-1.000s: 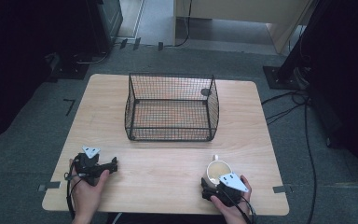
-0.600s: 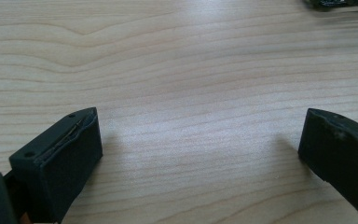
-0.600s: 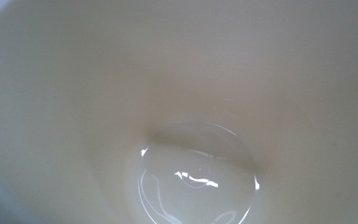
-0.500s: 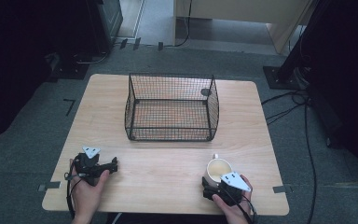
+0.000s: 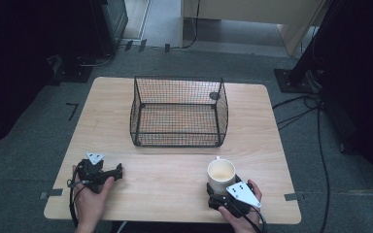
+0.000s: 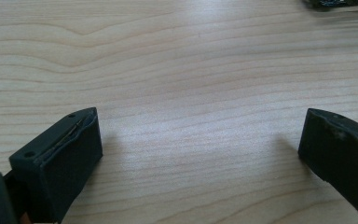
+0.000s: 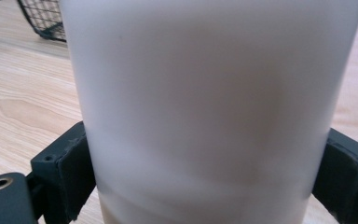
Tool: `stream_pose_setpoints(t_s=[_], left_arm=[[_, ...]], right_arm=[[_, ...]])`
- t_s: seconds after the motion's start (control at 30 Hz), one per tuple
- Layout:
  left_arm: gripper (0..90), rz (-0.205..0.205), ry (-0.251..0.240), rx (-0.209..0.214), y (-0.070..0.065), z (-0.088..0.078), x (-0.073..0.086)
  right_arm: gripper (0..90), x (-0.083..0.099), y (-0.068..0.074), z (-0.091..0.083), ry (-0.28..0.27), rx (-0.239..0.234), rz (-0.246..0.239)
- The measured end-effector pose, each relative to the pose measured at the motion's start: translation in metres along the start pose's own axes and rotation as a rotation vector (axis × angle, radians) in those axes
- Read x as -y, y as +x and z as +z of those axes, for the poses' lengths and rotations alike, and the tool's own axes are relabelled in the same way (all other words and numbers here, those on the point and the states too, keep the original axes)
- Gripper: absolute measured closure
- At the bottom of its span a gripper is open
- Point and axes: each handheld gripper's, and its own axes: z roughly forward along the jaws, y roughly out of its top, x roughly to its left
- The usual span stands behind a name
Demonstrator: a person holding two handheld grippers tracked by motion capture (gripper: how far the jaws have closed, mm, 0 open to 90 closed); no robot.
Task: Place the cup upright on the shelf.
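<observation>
White, smooth, round mug sits gripped by our right gripper; our left gripper gapes over grainy wooden worktop.

Bright, even light on the wooden surface in the high view, very dark all around the edges. Soft picture, a bit fuzzy, fine wires of the basket hard to make out. In the left gripper view, a pale shiny patch on the wood between the jaws, soft grey shadows just beside each jaw, wood lines sharp ahead. In the right gripper view, white cup between the jaws, very close and blurry, with faint brownish shading on it. Basket corner beyond, a little blurry too.
</observation>
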Motion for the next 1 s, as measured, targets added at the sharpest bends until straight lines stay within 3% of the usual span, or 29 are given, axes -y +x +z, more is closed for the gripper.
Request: stream_pose_setpoints(t_s=[0.4,1.0], left_arm=[[0.0,0.000,0.000,0.000,0.000,0.000,0.000],[0.0,0.000,0.000,0.000,0.000,0.000,0.000]], right_arm=[[7.3,-0.011,0.008,-0.004,-0.038,-0.017,-0.025],[7.4,-0.058,0.008,0.000,-0.199,-0.002,-0.013]])
